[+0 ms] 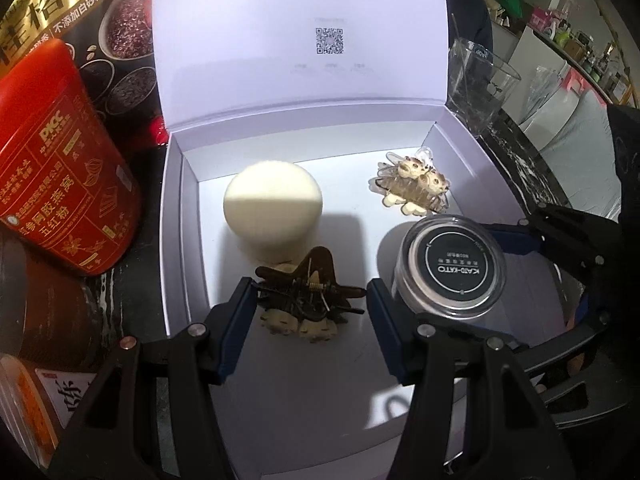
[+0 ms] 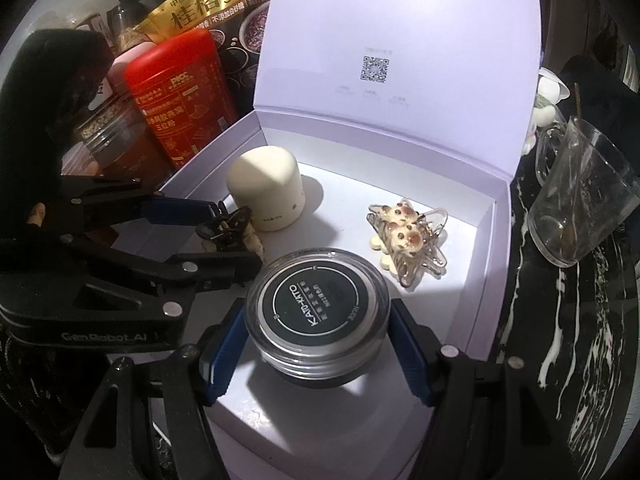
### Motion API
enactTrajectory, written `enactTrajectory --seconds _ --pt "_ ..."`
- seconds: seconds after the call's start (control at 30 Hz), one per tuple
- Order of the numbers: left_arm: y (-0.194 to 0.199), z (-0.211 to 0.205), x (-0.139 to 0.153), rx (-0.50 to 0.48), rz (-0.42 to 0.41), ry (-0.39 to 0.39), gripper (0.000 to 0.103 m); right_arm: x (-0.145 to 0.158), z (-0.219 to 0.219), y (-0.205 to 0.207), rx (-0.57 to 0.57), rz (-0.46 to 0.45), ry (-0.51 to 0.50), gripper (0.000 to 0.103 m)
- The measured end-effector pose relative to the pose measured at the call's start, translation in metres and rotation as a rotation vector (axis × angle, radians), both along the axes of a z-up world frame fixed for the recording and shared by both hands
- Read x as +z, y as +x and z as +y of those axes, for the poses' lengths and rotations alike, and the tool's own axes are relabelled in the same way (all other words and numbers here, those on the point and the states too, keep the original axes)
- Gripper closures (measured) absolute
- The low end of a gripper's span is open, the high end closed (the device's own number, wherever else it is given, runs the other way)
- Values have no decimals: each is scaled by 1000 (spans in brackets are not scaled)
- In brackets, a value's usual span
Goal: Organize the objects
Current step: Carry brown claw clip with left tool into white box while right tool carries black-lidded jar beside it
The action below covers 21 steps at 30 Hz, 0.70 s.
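An open white box (image 1: 460, 148) (image 2: 492, 240) holds a cream cylinder (image 1: 273, 208) (image 2: 267, 188), a clear hair claw with bear charms (image 1: 414, 184) (image 2: 406, 240), a dark hair claw (image 1: 308, 300) (image 2: 230, 228) and a round KATO-KATO jar (image 1: 450, 268) (image 2: 318, 312). My left gripper (image 1: 310, 320) is open, its fingers either side of the dark claw without pressing it. My right gripper (image 2: 316, 344) has its fingers either side of the jar, which rests on the box floor; a small gap shows on each side.
A red tin (image 1: 60, 160) (image 2: 180, 96), a brown jar (image 1: 44, 304) and a dark cereal bag (image 1: 100, 20) (image 2: 228, 20) stand left of the box. A glass mug (image 1: 476, 80) (image 2: 580, 200) stands right of it on the black marble counter (image 2: 560, 320). The box lid (image 1: 300, 32) stands upright behind.
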<state>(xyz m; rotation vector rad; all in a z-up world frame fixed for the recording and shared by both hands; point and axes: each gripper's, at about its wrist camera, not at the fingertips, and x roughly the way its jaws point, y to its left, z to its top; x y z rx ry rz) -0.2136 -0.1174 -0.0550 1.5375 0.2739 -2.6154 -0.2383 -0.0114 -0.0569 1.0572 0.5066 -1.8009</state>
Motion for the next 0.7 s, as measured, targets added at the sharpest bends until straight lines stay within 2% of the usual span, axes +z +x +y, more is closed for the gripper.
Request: enactTrajectory --seconds 0.7 --pt "-15 -10 0 40 17 -32 47 -2 -20 -18 20 15 102 33"
